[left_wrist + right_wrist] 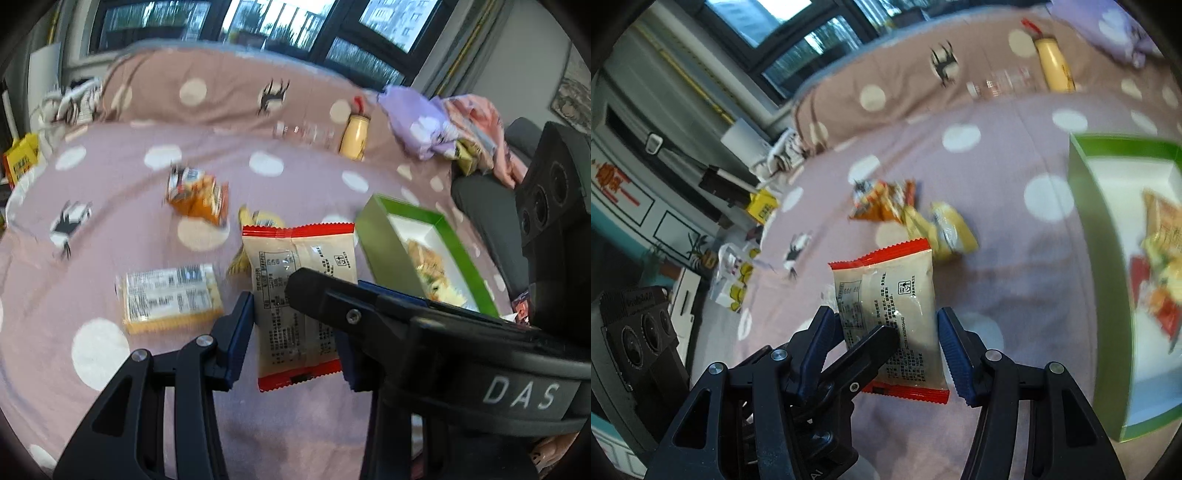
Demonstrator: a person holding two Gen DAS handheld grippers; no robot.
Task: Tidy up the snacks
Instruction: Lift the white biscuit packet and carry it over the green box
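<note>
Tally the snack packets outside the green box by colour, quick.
Red-edged beige packet: 1
Orange packet: 1
Pale yellow labelled pack: 1
Yellow wrapper: 1, possibly 2 (too blurred to tell)
Total: at least 4

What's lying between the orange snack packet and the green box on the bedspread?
A yellow packet, right beside the orange packet; from it to the green box the spotted bedspread is bare. The right wrist view shows it best.
</note>
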